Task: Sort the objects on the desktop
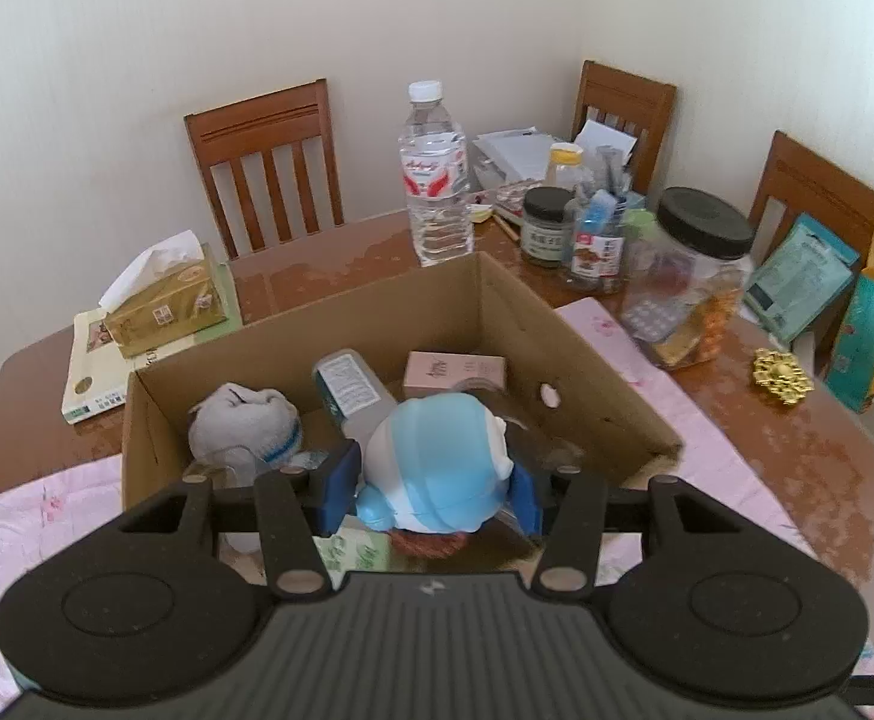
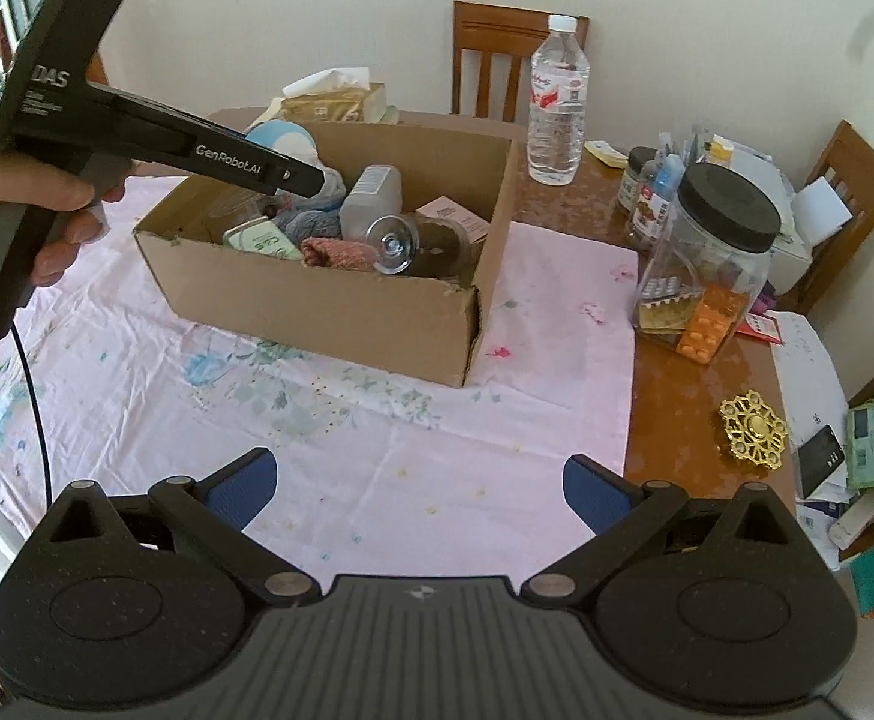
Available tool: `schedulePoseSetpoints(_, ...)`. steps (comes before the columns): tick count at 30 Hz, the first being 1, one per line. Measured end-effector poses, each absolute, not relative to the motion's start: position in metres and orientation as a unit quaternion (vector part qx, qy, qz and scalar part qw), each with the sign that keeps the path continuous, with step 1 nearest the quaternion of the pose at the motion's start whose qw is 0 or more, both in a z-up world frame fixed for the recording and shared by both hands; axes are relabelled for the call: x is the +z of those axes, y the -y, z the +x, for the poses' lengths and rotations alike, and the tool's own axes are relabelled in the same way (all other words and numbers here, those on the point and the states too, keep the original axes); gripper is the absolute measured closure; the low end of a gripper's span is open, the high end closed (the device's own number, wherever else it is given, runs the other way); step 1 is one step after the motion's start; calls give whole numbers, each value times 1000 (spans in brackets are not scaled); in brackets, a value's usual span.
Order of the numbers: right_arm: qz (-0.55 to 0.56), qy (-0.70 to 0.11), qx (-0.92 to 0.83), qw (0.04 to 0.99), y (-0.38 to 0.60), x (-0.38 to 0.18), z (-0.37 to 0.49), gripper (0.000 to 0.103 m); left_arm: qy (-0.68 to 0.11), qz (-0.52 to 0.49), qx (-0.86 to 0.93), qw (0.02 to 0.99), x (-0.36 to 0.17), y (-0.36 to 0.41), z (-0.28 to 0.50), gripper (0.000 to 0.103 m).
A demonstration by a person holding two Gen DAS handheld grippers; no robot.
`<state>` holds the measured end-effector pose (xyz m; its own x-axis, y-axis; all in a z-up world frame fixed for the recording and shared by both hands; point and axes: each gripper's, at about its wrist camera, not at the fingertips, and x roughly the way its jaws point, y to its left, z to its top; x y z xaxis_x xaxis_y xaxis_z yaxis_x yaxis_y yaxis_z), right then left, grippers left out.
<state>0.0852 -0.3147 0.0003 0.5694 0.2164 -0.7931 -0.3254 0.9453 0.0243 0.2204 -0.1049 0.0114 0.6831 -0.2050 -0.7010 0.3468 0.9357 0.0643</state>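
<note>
Left-wrist and right-wrist views of a sorting task. The left gripper (image 1: 431, 483) is clamping a rounded blue-and-white plastic figurine (image 1: 437, 459) between its blue pads (image 1: 341, 480) and is holding it above the near end of the open brown cardboard box (image 1: 586, 354); the figurine is sitting squarely between the fingers, touching both pads, with its top pointing away from the camera. The right gripper (image 2: 419, 495) is hanging over the pink floral tablecloth (image 2: 377, 450) in front of the box, its jaws spread wide and holding nothing.

Risks, as judged from this moment:
- The figurine's curved, glossy shell is offering the pads little flat surface, so it may be liable to slip or rotate out of the grip if the hold loosens early.
- The box is already crowded: a grey cloth bundle (image 1: 245, 426), a grey rectangular bottle (image 1: 353, 390), a pink carton (image 1: 454, 372) and a clear glass jar lying on its side (image 2: 419, 243) are occupying the floor, so a release here could be landing the figurine on the glass or leaving it perched and rolling.
- A low approach could be catching the near wall of the box and shifting it on the cloth.
</note>
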Motion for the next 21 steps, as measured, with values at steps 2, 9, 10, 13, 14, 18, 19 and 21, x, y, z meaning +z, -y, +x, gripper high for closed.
schedulePoseSetpoints(2, -60, -439, 147, 885, 314, 2, 86, 0, -371, 96, -146, 912, 8, 101, 228, 49)
schedulePoseSetpoints(9, -55, -442, 137, 885, 310, 4, 90, 0, -384, 96, -136, 908, -3, 90, 239, 26)
schedulePoseSetpoints(10, -54, -443, 136, 885, 309, 4, 91, 0, -383, 95, -136, 909, -3, 89, 239, 22)
schedulePoseSetpoints(13, -54, -445, 134, 884, 306, 5, 94, 0, -378, 95, -132, 911, 1, 85, 238, 13)
schedulePoseSetpoints(14, -54, -446, 134, 884, 305, 6, 94, 0, -377, 95, -132, 912, 2, 83, 238, 12)
schedulePoseSetpoints(18, -50, -446, 133, 883, 303, 10, 99, 0, -374, 94, -125, 914, 9, 76, 234, 8)
schedulePoseSetpoints(19, -49, -447, 133, 883, 303, 11, 100, 0, -372, 96, -119, 916, 11, 74, 232, 7)
schedulePoseSetpoints(21, -48, -448, 131, 883, 302, 13, 103, 0, -371, 94, -117, 916, 14, 70, 227, 7)
